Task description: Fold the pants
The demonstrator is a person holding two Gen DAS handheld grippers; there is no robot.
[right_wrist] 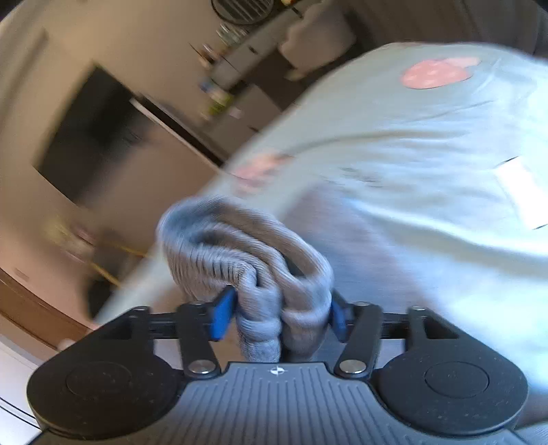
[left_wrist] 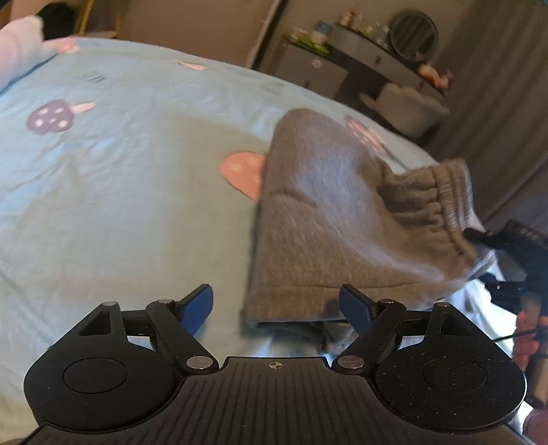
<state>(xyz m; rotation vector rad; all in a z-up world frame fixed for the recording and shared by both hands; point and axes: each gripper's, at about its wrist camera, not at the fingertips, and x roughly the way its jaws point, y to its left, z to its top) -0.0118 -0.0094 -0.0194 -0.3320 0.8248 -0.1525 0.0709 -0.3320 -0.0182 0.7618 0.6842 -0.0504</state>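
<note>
The bed [left_wrist: 120, 178] fills most of the left wrist view, covered in a pale blue sheet [left_wrist: 137, 212] printed with mushrooms: a purple one [left_wrist: 51, 114] far to the left, a pink one [left_wrist: 241, 173] near the middle. In the right wrist view that same sheet spreads across the right side, blurred by motion.

On the right half of the bed lie the grey pants [left_wrist: 308, 219], a thick bundle with its near edge just ahead of the left gripper's right finger. Its ribbed, gathered waistband [left_wrist: 431, 202] lifts off the sheet at the right, up toward the right gripper [left_wrist: 479, 238], which comes in dark from the right edge.

Beyond the bed on the far right stands a dresser [left_wrist: 359, 65] with small items on top and a round mirror [left_wrist: 412, 32]; all soft in focus.

Left gripper [left_wrist: 275, 309]: blue pads [left_wrist: 198, 308] spread wide, nothing between them, hanging above the sheet at the near edge of the pants.

Right gripper, own camera [right_wrist: 279, 315]: the two blue pads [right_wrist: 222, 313] are pinching a bunched wad of the ribbed waistband [right_wrist: 253, 260], cloth bulging up and forward out of the gap. Everything behind is smeared with blur; a dark rectangle [right_wrist: 92, 133] on the wall at left is all that can be made out there.
</note>
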